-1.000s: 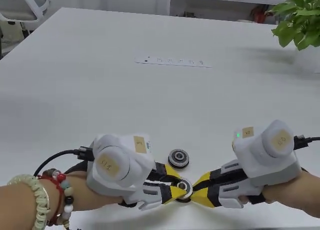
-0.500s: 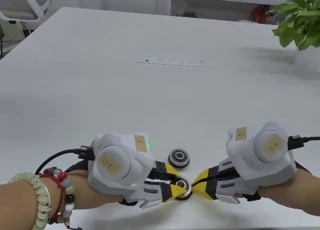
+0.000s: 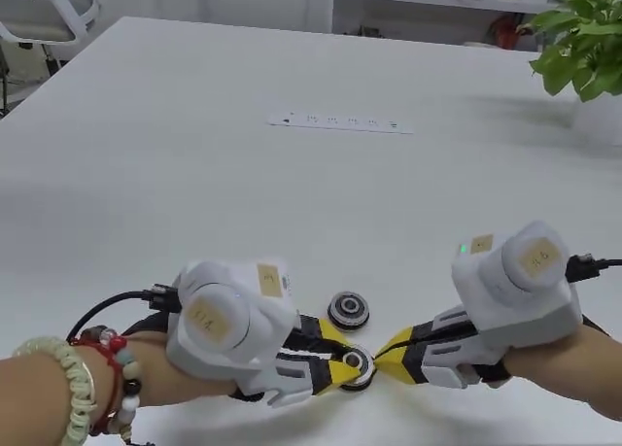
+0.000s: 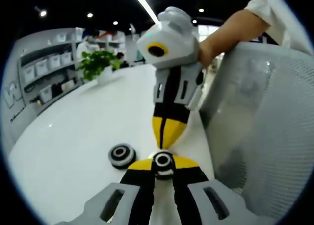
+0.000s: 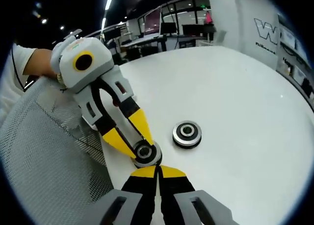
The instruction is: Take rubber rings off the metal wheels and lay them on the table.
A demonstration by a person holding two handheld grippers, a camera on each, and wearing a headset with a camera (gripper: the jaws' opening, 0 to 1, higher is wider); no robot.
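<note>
A metal wheel with a black rubber ring (image 3: 357, 361) sits at the table's near edge, and my left gripper (image 3: 351, 365) is shut on it. In the left gripper view the wheel (image 4: 163, 161) is clamped between the yellow fingertips (image 4: 140, 164). My right gripper (image 3: 381, 354) comes in from the right, jaws together, with its tip against this wheel's rim (image 5: 146, 154). I cannot tell whether it pinches the ring. A second ringed wheel (image 3: 348, 309) lies flat just beyond; it appears again in the left gripper view (image 4: 122, 155) and the right gripper view (image 5: 187, 134).
A white power strip (image 3: 335, 121) lies mid-table, far from the work. A potted plant (image 3: 581, 38) stands at the back right, and a chair (image 3: 44, 9) at the back left. A mesh chair back (image 4: 260, 127) is close behind the near table edge.
The right gripper's body swung in toward the left, then back out and a little up; its tip stayed at the wheel. The left gripper and both wheels have held still.
</note>
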